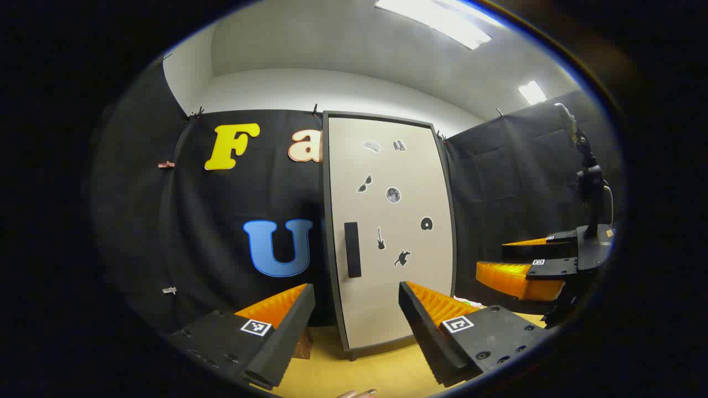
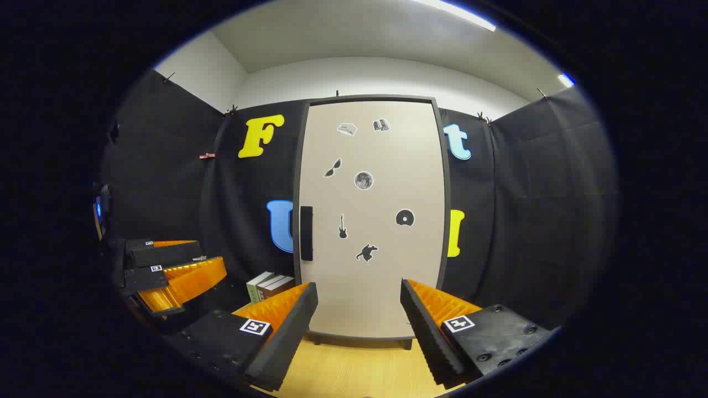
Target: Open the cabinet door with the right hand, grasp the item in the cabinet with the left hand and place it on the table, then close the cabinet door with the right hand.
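A: Start with the left gripper [image 1: 357, 309]; how does it stand?

B: In the left gripper view its two fingers rise from the bottom of the frame, spread wide apart with nothing between them; it is open and holds nothing; the cabinet door [image 1: 390, 232] fills the gap above them.

A: And the right gripper [image 2: 359, 307]?

B: Much the same in the right gripper view; fingers parted at the lower centre, nothing gripped, the door straight ahead and apart from them; the left gripper view also catches the right gripper at the right edge of the frame, about mid-height; the right gripper view shows the left gripper at the lower left.

A: How does the door look?

B: Tall, pale beige, with a dark frame around it; it sits closed, centre of both frames; a black upright handle [image 2: 306, 233] lies on its left edge at mid-height; small dark stickers [image 2: 363, 180] dot the face, among them sunglasses, a round moon-like disc, a guitar and a record.

A: The item inside?

B: Hidden behind the shut door; I cannot tell what it is.

A: Anything else?

B: A yellow wooden table [image 2: 354, 370] under the cabinet at the bottom of the frame; a few books [image 2: 269, 286] stand left of the cabinet's foot, just above the right gripper's left finger.
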The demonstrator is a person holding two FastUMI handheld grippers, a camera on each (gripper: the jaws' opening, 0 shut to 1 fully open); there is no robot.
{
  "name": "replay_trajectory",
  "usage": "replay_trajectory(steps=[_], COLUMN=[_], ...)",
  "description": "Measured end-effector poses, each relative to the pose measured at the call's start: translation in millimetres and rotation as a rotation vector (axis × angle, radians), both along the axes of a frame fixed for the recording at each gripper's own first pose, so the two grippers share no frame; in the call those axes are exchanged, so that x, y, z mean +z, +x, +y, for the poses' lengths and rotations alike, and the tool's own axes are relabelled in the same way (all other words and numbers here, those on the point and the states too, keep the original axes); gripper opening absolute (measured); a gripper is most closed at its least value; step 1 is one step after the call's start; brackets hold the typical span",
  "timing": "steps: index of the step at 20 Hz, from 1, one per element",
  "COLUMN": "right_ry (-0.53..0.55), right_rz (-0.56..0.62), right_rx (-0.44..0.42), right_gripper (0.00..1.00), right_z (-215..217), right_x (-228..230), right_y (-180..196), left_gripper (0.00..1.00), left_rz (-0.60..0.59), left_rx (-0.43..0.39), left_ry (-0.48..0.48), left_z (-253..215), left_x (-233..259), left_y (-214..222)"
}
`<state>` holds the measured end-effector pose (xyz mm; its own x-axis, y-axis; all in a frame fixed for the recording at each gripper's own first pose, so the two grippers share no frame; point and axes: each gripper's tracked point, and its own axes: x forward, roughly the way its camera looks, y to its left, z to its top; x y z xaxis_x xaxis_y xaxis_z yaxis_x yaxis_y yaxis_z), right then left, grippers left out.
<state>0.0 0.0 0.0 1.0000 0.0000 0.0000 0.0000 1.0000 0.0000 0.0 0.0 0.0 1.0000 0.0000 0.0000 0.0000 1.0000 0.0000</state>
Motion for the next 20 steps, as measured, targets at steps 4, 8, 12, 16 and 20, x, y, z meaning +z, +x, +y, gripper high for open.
replay_trajectory(steps=[4, 8, 12, 16, 20], right_ry=[0.000, 0.002, 0.019, 0.014, -0.006], right_rz=[0.009, 0.014, 0.011, 0.008, 0.002], right_rx=[-0.007, -0.021, -0.008, -0.019, -0.038], right_gripper=[0.97, 0.97, 0.98, 0.98, 0.97], right_z=[-1.9, -5.7, -4.3, -9.6, -13.9], right_x=[-3.0, -2.7, -1.9, -0.8, 0.8], right_y=[0.5, -0.9, -1.3, -3.4, -4.4], left_gripper=[0.96, 0.96, 0.96, 0.96, 0.96], left_rz=[-0.001, -0.006, 0.007, 0.011, 0.010], left_rx=[-0.005, -0.002, -0.007, -0.006, -0.012], left_ry=[-0.021, -0.028, -0.025, -0.015, -0.016], left_z=[-1.3, -1.1, -4.0, -4.5, -6.5], left_x=[-0.7, -0.2, -4.3, -4.2, -2.8], left_y=[1.1, 2.1, 1.1, 0.7, 0.5])
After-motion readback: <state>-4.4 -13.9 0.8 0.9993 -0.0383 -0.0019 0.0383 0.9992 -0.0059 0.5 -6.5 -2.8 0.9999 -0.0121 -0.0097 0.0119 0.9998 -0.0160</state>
